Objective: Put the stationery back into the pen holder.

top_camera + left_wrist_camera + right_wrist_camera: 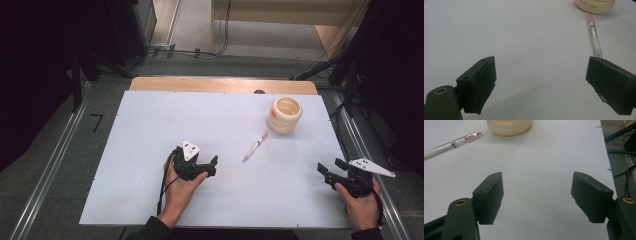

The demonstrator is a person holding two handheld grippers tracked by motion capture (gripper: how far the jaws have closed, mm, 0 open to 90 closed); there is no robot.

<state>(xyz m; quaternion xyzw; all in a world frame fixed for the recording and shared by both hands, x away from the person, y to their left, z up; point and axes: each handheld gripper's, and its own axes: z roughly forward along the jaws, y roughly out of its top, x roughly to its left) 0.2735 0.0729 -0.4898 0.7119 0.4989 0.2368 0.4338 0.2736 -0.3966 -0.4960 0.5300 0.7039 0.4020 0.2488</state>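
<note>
High view: the left gripper (pixel 212 166) sits low on the white table (pixel 150 150), jaws spread and empty, pointing toward the pen (pixel 255 147). The pen lies flat just ahead of and to the right of its fingertips, apart from them. Beyond the pen, near but not touching, stands a cream ribbed cup (pixel 284 114). The right gripper (pixel 330 173) rests near the table's right edge, well apart from both, jaws open with nothing between them.

Left gripper view: the two black fingers (pixel 482 82) are wide apart and hold nothing. The pen (pixel 595 40) runs away from just above the right-hand finger's tip, outside the gap, with the cup (pixel 595 5) past its far end.

Right gripper view: the fingers (pixel 490 196) gape wide and empty; the pen (pixel 451 144) lies far off to the upper left, the cup (pixel 509 126) straight ahead.

This looks like the approach before the pick. The left gripper would next need to shift right and forward until the pen's barrel lies between the pads, then close across it.
</note>
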